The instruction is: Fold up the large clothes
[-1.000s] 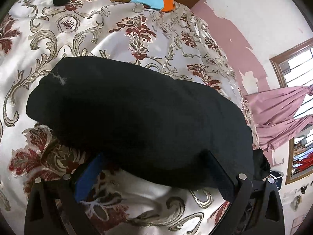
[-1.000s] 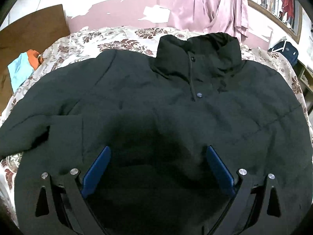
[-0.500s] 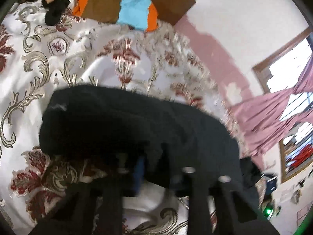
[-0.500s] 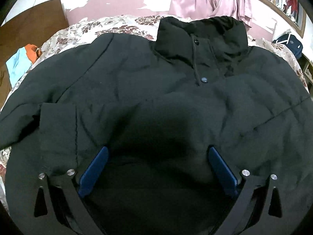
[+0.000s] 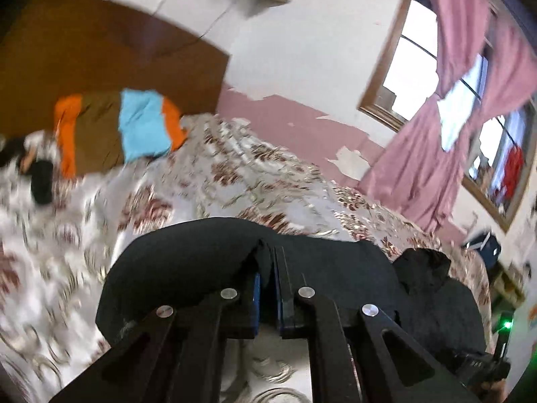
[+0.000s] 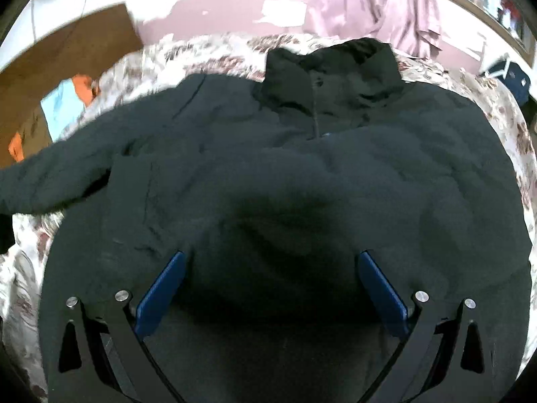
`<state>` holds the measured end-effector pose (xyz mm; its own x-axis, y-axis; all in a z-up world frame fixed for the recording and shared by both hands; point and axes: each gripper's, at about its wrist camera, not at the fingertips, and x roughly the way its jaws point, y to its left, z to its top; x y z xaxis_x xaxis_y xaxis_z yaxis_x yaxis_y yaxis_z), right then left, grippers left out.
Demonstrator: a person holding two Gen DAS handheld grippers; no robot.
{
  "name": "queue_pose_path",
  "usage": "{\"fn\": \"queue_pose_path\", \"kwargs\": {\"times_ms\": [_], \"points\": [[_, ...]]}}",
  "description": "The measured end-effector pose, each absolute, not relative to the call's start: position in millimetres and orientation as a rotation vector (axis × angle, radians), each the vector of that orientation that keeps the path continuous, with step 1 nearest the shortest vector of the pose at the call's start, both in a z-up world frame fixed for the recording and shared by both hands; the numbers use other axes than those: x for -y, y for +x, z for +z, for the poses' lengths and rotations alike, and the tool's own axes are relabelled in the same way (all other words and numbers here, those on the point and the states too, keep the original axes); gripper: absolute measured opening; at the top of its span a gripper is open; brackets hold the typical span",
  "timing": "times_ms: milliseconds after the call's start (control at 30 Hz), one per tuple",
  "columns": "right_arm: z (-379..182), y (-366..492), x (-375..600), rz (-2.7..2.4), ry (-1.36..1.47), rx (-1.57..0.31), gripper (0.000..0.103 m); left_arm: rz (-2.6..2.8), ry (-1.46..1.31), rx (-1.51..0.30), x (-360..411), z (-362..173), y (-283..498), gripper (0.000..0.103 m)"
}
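The room has peeling pink walls, a window with pink curtains (image 5: pixel 429 154), and a bed with a flowered bedspread (image 5: pixel 235 174). On the bedspread lies the black jacket (image 6: pixel 302 174), spread flat with its front up and its collar (image 6: pixel 332 63) toward the wall. Beyond the jacket, near the wooden headboard (image 5: pixel 100 57), I see a cloth of orange, brown and blue (image 5: pixel 117 127). My left gripper (image 5: pixel 268 288) is closed tight on the jacket's sleeve (image 5: pixel 188 265); black fabric sits pinched between the two blue pads (image 5: pixel 257 299). My right gripper (image 6: pixel 268 282) is wide open over the lower part of the jacket, with its blue pads far apart and nothing between them but the fabric below.
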<state>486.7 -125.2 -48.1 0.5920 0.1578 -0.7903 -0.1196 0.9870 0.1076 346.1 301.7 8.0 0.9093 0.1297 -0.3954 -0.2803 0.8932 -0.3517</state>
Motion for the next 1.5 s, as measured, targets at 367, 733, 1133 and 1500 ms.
{"fn": "queue_pose_path", "kwargs": {"times_ms": [367, 733, 1133, 1500], "points": [[-38, 430, 191, 0.170, -0.091, -0.901, 0.101, 0.119, -0.026, -0.373, -160, 109, 383, 0.007], [-27, 397, 289, 0.029, -0.206, -0.835, 0.101, -0.135, 0.188, -0.420, 9, 98, 413, 0.007], [-63, 385, 348, 0.018, -0.036, -0.895, 0.101, -0.390, 0.340, -0.584, 88, 22, 414, 0.007], [-66, 387, 342, 0.002, -0.018, -0.873, 0.101, -0.480, 0.440, -0.751, 99, -26, 412, 0.011]]}}
